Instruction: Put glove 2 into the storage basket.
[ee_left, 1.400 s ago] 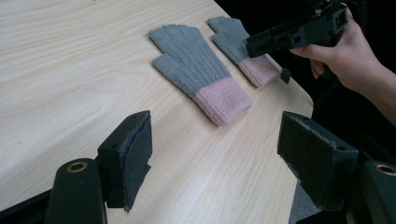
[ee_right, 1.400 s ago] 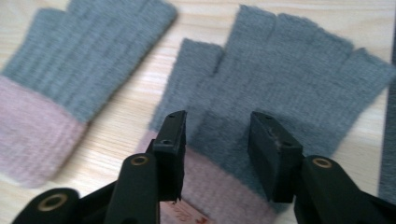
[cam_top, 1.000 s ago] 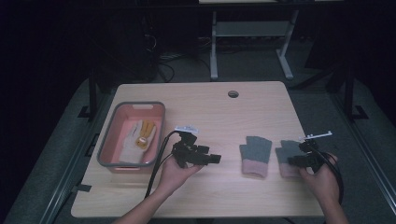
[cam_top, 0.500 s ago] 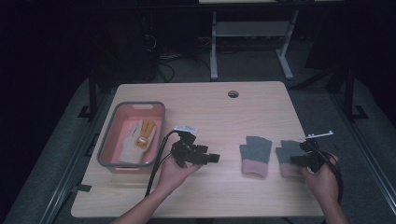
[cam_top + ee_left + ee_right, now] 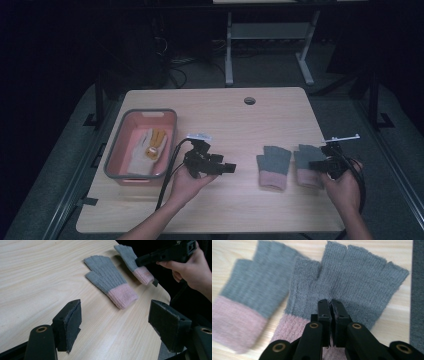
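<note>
Two grey fingerless gloves with pink cuffs lie side by side at the table's right. My right gripper (image 5: 316,164) (image 5: 329,302) is shut on the right glove (image 5: 303,159) (image 5: 362,277), its jaws pressed together over a pinched fold of the grey knit just above the cuff. The left glove (image 5: 273,165) (image 5: 254,290) lies flat and untouched beside it. My left gripper (image 5: 229,167) (image 5: 115,317) hovers open over bare wood near the table's middle, pointing at the gloves (image 5: 107,280), with nothing between its pads. The right gripper (image 5: 150,258) is also seen there on the far glove (image 5: 130,255).
A pink bin with a grey rim (image 5: 116,155) stands at the table's left and holds a white and yellow glove (image 5: 150,145). A cable hole (image 5: 249,100) sits near the far edge. The right glove lies close to the table's right edge.
</note>
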`<move>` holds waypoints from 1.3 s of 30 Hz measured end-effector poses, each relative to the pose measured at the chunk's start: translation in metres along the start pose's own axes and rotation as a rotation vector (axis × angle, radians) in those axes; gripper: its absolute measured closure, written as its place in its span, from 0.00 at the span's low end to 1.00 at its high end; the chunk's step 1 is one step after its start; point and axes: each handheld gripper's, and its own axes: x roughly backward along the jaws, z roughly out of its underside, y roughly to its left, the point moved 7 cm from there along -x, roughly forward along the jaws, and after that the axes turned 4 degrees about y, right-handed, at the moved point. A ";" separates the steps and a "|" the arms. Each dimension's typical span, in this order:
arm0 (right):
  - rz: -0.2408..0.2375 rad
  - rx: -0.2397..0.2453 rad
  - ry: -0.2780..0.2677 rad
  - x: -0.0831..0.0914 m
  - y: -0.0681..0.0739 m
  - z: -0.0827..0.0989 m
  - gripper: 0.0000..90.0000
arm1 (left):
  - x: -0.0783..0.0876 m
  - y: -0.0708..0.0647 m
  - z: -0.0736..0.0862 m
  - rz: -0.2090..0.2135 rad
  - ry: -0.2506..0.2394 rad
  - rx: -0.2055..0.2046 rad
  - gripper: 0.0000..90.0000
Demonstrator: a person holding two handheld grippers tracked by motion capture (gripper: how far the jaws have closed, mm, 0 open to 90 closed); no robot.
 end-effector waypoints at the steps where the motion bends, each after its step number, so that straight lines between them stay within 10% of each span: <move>1: -0.012 -0.006 0.003 0.002 0.008 -0.003 0.96 | -0.001 -0.001 0.000 0.000 0.004 -0.002 0.30; 21: -0.099 0.026 0.016 -0.009 0.070 -0.025 0.96 | -0.003 -0.006 0.001 0.000 0.005 -0.015 0.30; 39: -0.115 0.029 0.047 -0.026 0.095 -0.024 0.95 | -0.007 -0.007 0.004 -0.001 0.019 -0.019 0.30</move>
